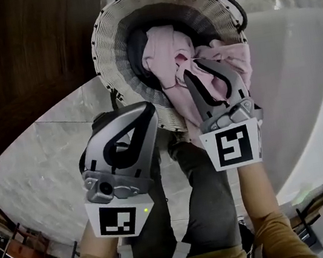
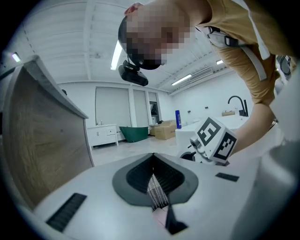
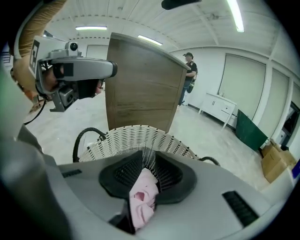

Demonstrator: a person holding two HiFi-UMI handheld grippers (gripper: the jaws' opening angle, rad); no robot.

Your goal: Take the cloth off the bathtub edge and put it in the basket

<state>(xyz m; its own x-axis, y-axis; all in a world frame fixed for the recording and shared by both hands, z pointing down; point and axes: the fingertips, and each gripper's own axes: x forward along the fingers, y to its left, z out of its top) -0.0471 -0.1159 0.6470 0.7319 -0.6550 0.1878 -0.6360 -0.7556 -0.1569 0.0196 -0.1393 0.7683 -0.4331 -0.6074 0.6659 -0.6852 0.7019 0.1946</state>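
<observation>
Currently: right gripper [image 1: 195, 67], jaws clamped on pink cloth [image 1: 164, 54] draped over the white wicker basket [image 1: 115, 35]; left gripper [image 1: 146, 110] alongside, jaws pressed together.

Right gripper [image 3: 149, 161] pinching pink cloth [image 3: 143, 199], white wicker basket [image 3: 133, 138] just beyond, wooden panel [image 3: 140, 89] behind

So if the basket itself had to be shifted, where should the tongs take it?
Probably the black loop handle on the basket rim, coming down from above with the tongs across the loop. It stands clear of the woven rim and looks thin, while the pink cloth fills the middle.
</observation>
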